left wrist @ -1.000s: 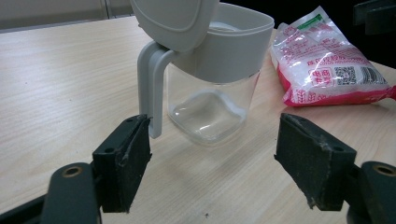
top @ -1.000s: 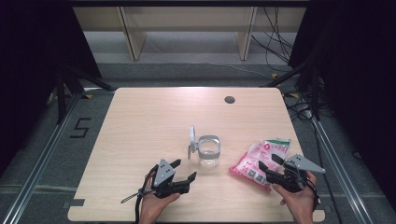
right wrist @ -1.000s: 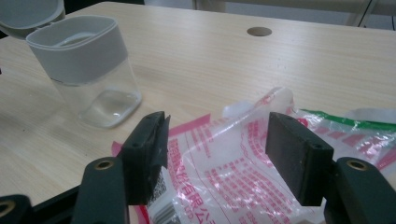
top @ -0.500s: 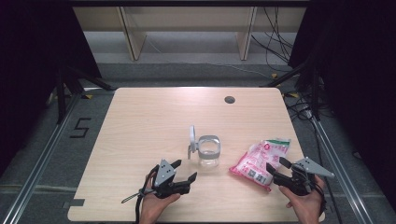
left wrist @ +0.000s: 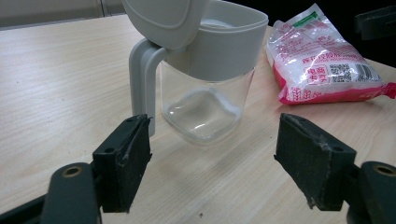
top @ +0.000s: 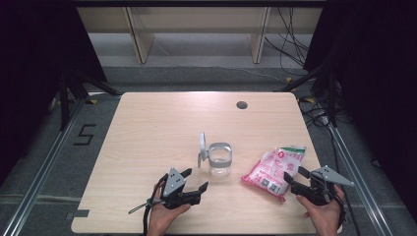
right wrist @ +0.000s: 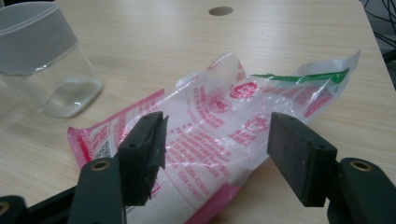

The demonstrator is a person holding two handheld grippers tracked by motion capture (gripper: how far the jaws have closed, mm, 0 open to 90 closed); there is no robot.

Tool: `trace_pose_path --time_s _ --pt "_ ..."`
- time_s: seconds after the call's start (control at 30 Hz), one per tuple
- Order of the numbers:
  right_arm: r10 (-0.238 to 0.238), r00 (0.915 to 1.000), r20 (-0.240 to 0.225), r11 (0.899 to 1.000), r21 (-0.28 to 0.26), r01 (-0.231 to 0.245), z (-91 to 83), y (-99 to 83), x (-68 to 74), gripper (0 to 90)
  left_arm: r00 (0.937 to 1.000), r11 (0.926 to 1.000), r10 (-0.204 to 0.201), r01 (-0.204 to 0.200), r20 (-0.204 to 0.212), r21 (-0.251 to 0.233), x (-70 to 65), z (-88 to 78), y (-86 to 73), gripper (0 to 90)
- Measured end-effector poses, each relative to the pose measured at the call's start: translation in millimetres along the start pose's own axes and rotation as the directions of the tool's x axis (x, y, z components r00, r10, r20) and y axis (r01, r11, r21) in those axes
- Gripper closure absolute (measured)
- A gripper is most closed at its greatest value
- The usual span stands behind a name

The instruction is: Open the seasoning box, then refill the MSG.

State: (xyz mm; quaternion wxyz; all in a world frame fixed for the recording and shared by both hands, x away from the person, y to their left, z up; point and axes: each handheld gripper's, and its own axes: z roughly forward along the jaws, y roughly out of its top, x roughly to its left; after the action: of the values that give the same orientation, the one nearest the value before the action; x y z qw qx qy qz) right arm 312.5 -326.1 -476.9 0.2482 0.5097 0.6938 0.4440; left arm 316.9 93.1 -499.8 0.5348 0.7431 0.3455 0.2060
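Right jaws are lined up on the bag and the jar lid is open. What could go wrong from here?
The pink bag has an open, crumpled top edge, so lifting it by its lower end could spill the contents. The right gripper stands open around thin, slippery film that may slide out. The jar is light, with its raised lid toward the left gripper; a nudge might tip it.
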Motion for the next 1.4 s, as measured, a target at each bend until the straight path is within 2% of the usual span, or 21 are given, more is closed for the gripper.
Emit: trace_pose_path --time_s 0.1,0.13,0.2,0.27,0.33,0.37,0.47,0.5,0.53,0.6,0.67,0.73,0.9,0.97,1.0,1.13,1.17,1.2,1.23,1.33,1.4 --pt "0.002 0.9999 0.013 1.000 0.002 -0.002 0.6 -0.9 -3.5 36.1 0.9995 0.9995 -0.031 0.031 -0.008 -0.005 -2.1 -0.3 1.7 25.6" --pt "0.044 0.9989 0.014 0.999 0.023 -0.044 -1.0 -1.0 -2.2 36.0 0.9992 0.9991 -0.041 0.041 -0.002 -0.013 -2.7 0.4 1.7 25.6" --pt "0.023 0.9996 0.017 1.000 0.000 -0.023 1.3 -2.5 -7.3 34.8 0.9993 0.9993 -0.036 0.036 -0.003 -0.010 -3.9 0.9 2.6 25.6" --pt "0.068 0.9977 -0.003 0.998 0.003 -0.068 0.9 -3.0 -8.1 34.6 0.9994 0.9994 -0.035 0.035 0.002 -0.007 -4.9 2.0 2.6 25.6" --pt "0.035 0.9994 -0.001 0.999 -0.014 -0.035 3.3 -3.8 -13.3 33.6 0.9994 0.9994 -0.034 0.034 0.007 -0.005 -5.6 3.3 2.1 25.6" --pt "0.071 0.9974 0.005 0.997 -0.007 -0.071 2.9 -4.3 -11.0 33.3 0.9996 0.9996 -0.029 0.029 0.000 0.004 -6.1 2.7 2.2 25.6" --pt "0.077 0.9968 0.018 0.997 0.008 -0.078 4.3 -4.0 -11.8 31.2 0.9998 0.9998 -0.021 0.021 0.005 0.005 -5.9 3.3 2.1 25.6" --pt "0.036 0.9993 0.004 0.999 0.006 -0.036 5.3 -3.7 -16.1 31.2 0.9996 0.9996 -0.029 0.029 0.002 0.004 -6.4 2.9 2.0 25.6" --pt "0.090 0.9959 0.011 0.996 0.023 -0.090 5.1 -3.2 -11.7 30.6 1.0000 1.0000 0.002 -0.002 0.006 0.001 -4.3 2.7 2.7 25.6" --pt "0.057 0.9983 0.010 0.998 0.010 -0.057 7.5 -3.5 -14.2 28.8 0.9999 1.0000 -0.002 0.002 0.013 -0.009 -3.9 3.0 2.7 25.6" --pt "0.095 0.9953 0.020 0.995 0.023 -0.095 8.2 -3.4 -11.2 28.5 0.9999 1.0000 0.000 0.000 0.010 -0.007 -3.4 2.4 2.9 25.6" --pt "0.044 0.9987 0.026 0.999 0.020 -0.045 10.0 -3.2 -15.8 27.4 0.9999 0.9999 -0.014 0.014 0.009 -0.006 -4.3 2.8 2.6 25.6" --pt "0.075 0.9970 0.019 0.997 0.015 -0.076 16.0 -3.4 -14.7 25.6 0.9999 1.0000 0.002 -0.002 0.013 -0.007 -4.2 2.8 2.4 25.6" --pt "0.048 0.9988 0.010 0.999 0.008 -0.048 19.0 -3.3 -17.1 24.9 0.9999 1.0000 0.002 -0.002 0.011 -0.010 -4.0 2.6 2.7 25.6" --pt "0.086 0.9962 0.013 0.996 0.027 -0.087 18.1 -3.0 -13.5 24.5 0.9999 0.9999 0.004 -0.004 0.010 -0.010 -3.9 2.5 2.7 25.6" --pt "0.116 0.9932 0.010 0.992 0.045 -0.116 21.5 -2.2 -12.4 22.6 0.9995 0.9996 -0.029 0.029 0.010 -0.004 -6.6 2.5 1.3 25.6" --pt "0.063 0.9980 0.012 0.997 0.044 -0.063 22.6 -1.8 -17.2 22.1 0.9994 0.9994 -0.034 0.034 0.013 -0.009 -7.1 2.8 1.2 25.6" --pt "0.111 0.9937 0.014 0.993 0.050 -0.112 22.5 -1.8 -13.8 22.1 0.9995 0.9996 -0.029 0.029 0.011 -0.003 -7.0 2.2 1.3 25.6" --pt "0.049 0.9986 0.018 0.998 0.044 -0.050 23.9 -2.0 -18.8 22.0 0.9995 0.9996 -0.028 0.028 0.012 -0.004 -7.2 2.1 1.3 25.6" --pt "0.107 0.9940 0.020 0.993 0.038 -0.108 25.4 -2.3 -17.0 21.5 0.9998 0.9998 -0.021 0.021 0.004 0.001 -8.2 0.8 1.5 25.6" --pt "0.100 0.9948 0.016 0.994 0.048 -0.101 25.4 -2.0 -19.7 21.5 0.9998 1.0000 0.006 -0.006 0.016 -0.005 -7.0 1.4 1.2 25.6"
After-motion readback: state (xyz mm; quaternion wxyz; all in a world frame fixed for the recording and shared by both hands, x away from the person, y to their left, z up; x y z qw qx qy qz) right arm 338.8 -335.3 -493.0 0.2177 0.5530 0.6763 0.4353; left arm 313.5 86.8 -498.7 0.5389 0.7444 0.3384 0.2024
